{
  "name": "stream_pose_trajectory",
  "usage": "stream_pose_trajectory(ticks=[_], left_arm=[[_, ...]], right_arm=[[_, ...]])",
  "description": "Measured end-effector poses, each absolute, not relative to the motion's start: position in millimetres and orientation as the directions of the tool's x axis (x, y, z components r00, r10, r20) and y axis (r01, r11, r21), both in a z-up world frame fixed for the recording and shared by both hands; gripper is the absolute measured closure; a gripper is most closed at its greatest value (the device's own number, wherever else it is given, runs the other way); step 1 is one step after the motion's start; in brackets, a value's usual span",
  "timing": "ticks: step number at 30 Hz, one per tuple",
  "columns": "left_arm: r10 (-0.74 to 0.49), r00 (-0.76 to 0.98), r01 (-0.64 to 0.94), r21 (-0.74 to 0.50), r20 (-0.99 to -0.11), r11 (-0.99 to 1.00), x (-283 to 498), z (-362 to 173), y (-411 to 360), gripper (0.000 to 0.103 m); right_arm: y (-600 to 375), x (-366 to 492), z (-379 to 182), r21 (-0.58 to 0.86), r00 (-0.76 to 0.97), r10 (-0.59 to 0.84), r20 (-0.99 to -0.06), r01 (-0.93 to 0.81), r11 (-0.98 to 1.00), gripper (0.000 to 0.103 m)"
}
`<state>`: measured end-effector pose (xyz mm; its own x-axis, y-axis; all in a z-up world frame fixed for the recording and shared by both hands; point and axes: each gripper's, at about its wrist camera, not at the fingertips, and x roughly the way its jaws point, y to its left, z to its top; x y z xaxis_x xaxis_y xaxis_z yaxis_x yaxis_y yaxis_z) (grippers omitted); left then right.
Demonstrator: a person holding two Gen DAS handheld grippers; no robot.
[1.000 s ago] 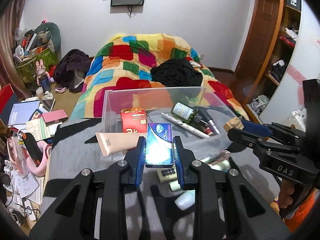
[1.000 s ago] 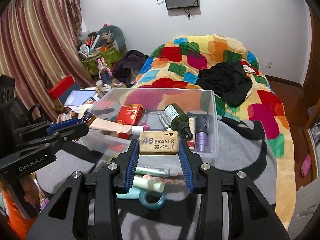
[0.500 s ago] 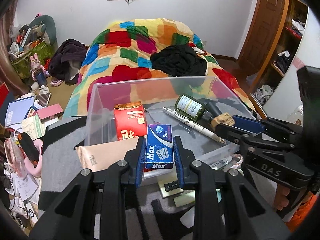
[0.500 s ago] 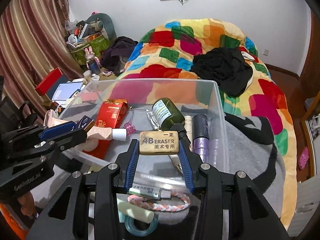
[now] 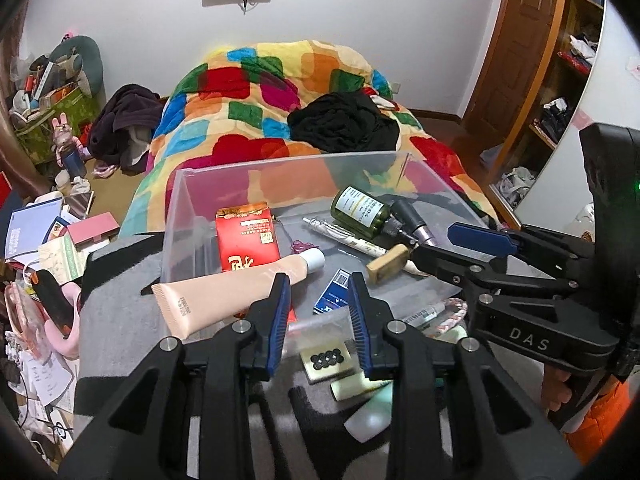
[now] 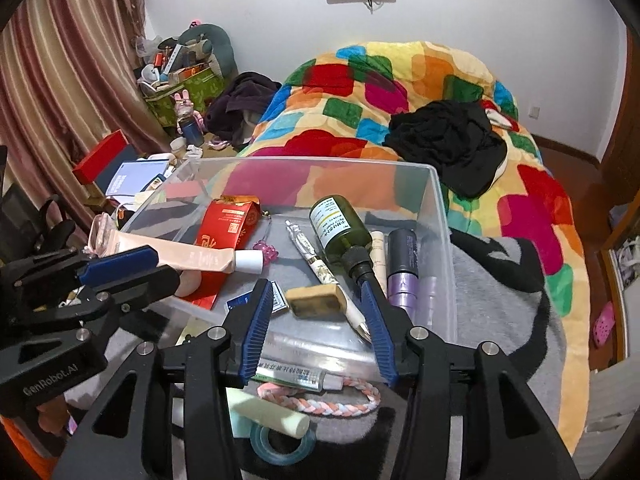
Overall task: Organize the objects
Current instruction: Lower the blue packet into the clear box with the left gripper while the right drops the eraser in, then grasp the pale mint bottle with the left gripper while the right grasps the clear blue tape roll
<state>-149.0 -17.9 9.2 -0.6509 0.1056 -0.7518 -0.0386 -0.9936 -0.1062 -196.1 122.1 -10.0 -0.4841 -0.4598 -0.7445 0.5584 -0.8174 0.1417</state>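
Our left gripper (image 5: 319,312) hangs over the clear bin (image 5: 182,216), its jaws just opened and empty, the blue box (image 5: 334,293) lying on the bin floor below. Our right gripper (image 6: 318,312) has likewise parted; the eraser (image 6: 317,300) lies loose inside beside a pen (image 6: 308,252).
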Motion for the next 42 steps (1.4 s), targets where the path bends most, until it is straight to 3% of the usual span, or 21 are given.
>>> stream_pose_trajectory(ticks=[4,10,22,29,31,35,37,42], left_arm=[[0.102,-0.678,-0.043,-0.100,-0.728,-0.994,-133.1,18.6,-18.1,0.059],[0.105,-0.695,-0.053,-0.095,-0.712,-0.994,-111.7,22.1,-18.9,0.046],[0.157,-0.541,-0.120,-0.109,-0.826,-0.987,-93.2,-43.8,-3.6,0.044],[0.156,-0.515,-0.181,-0.071,-0.843,-0.981,-102.3,-55.1,16.6,0.044],[0.166,-0.512,-0.188,-0.079,-0.843,-0.979,-104.1,-55.5,18.1,0.045],[0.168,-0.515,-0.212,-0.066,-0.841,-0.975,-103.6,-57.4,24.8,0.058],[0.174,-0.519,-0.222,-0.065,-0.837,-0.973,-100.8,-56.7,27.2,0.069],[0.163,-0.537,-0.211,-0.055,-0.828,-0.976,-86.7,-56.1,28.6,0.078]], right_arm=[[129.2,-185.8,-2.6,0.138,-0.494,-0.473,-0.730,0.570,-0.810,0.060],[145.9,-165.5,5.4,0.129,-0.518,-0.487,-0.704,0.581,-0.804,0.047],[159.4,-136.3,-44.3,0.154,-0.389,-0.473,-0.791,0.621,-0.768,0.046],[145.5,-139.0,-65.6,0.152,-0.357,-0.460,-0.813,0.632,-0.760,0.046],[145.2,-140.2,-66.3,0.146,-0.364,-0.461,-0.809,0.635,-0.759,0.048],[147.9,-137.2,-65.4,0.182,-0.341,-0.502,-0.795,0.656,-0.732,0.067],[148.7,-133.4,-64.5,0.165,-0.353,-0.496,-0.793,0.660,-0.733,0.067],[157.4,-124.1,-62.9,0.144,-0.373,-0.487,-0.789,0.659,-0.738,0.067]])
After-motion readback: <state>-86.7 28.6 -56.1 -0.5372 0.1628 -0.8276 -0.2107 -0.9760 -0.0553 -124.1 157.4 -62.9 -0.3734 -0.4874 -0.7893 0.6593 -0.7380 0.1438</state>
